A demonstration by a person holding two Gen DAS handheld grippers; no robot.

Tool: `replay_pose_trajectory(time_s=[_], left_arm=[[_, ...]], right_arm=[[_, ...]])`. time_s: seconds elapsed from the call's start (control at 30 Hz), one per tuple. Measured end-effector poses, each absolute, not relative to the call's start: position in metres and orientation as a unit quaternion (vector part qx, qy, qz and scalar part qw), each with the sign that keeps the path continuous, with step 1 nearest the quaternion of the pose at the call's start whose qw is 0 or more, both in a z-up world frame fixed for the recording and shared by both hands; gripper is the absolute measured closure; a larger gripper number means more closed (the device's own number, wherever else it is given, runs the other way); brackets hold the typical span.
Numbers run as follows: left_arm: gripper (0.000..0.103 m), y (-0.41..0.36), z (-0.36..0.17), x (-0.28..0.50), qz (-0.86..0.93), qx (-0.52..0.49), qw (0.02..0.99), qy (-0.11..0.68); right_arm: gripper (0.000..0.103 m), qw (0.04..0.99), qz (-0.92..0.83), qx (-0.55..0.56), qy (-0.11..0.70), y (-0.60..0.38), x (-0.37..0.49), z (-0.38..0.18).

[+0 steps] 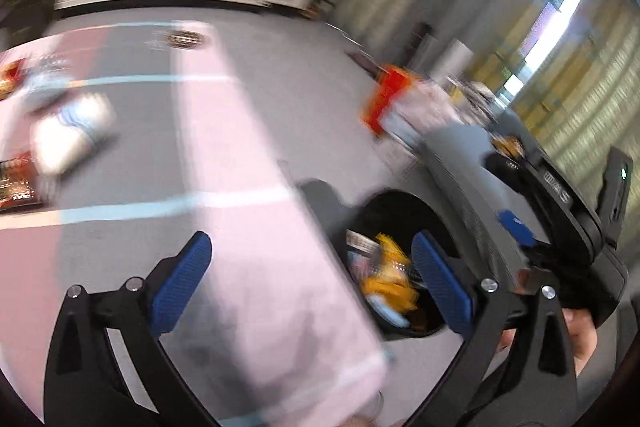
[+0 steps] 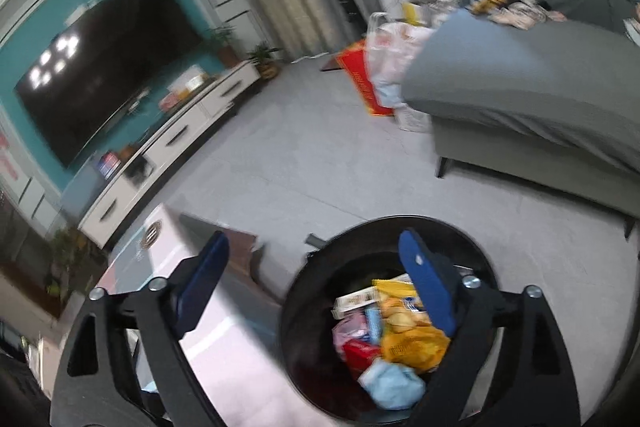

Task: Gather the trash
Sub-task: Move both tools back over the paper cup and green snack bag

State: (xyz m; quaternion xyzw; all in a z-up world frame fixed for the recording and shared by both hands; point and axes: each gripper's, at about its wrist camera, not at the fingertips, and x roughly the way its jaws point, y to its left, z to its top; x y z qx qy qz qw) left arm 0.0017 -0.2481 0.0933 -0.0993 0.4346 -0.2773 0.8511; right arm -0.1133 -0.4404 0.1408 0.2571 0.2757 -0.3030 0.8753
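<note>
Grey floor lay around the bin point(image 2: 316, 307), where most trash point(image 2: 404, 339) sat, while more waited on the bench point(image 1: 224, 155) beside it, and both grippers point(image 1: 316, 287) point(image 2: 320, 287), released and empty, should approach squarely.

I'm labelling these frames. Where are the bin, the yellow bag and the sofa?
bin point(image 2: 316, 267), right wrist view, left rim.
yellow bag point(image 2: 412, 345), right wrist view, its middle.
sofa point(image 2: 520, 87), right wrist view, grey seat.
</note>
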Motion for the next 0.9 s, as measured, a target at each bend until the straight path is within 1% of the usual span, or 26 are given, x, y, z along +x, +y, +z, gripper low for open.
replay_pose_trajectory(time_s=[0.03, 0.17, 0.37, 0.43, 0.53, 0.57, 0.6, 0.67, 0.77, 0.9], left_arm=[[0.003, -0.223, 0.095, 0.005, -0.253, -0.103, 0.86, 0.431], [0.003, -0.136, 0.095, 0.011, -0.16, -0.11, 0.888, 0.417], [0.003, -0.038, 0.073, 0.023, -0.051, -0.117, 0.9, 0.416], [0.003, -0.017, 0.061, 0.023, -0.041, -0.115, 0.899, 0.421], [0.003, 0.012, 0.042, 0.018, -0.029, -0.152, 0.896, 0.417], [0.003, 0.02, 0.038, 0.02, -0.019, -0.158, 0.887, 0.434], [0.003, 0.026, 0.037, 0.021, -0.028, -0.162, 0.88, 0.446], [0.003, 0.036, 0.041, 0.019, -0.052, -0.181, 0.879, 0.438], [0.003, 0.055, 0.045, 0.018, -0.015, -0.201, 0.888, 0.413], [0.003, 0.079, 0.046, 0.022, 0.036, -0.205, 0.889, 0.407]], right_arm=[[0.009, 0.88, -0.297, 0.246, 0.279, -0.432, -0.107, 0.142], [0.006, 0.895, -0.265, 0.193, 0.301, -0.395, -0.077, 0.145], [0.005, 0.905, -0.205, 0.164, 0.334, -0.344, -0.04, 0.139], [0.005, 0.908, -0.17, 0.165, 0.345, -0.325, -0.027, 0.135], [0.005, 0.907, -0.143, 0.153, 0.366, -0.295, -0.009, 0.124], [0.005, 0.904, -0.148, 0.149, 0.372, -0.286, -0.003, 0.12], [0.005, 0.902, -0.155, 0.145, 0.377, -0.277, 0.002, 0.116], [0.005, 0.897, -0.162, 0.15, 0.382, -0.259, 0.012, 0.107], [0.005, 0.887, -0.149, 0.17, 0.403, -0.231, 0.037, 0.093], [0.005, 0.87, -0.163, 0.189, 0.425, -0.199, 0.07, 0.076]])
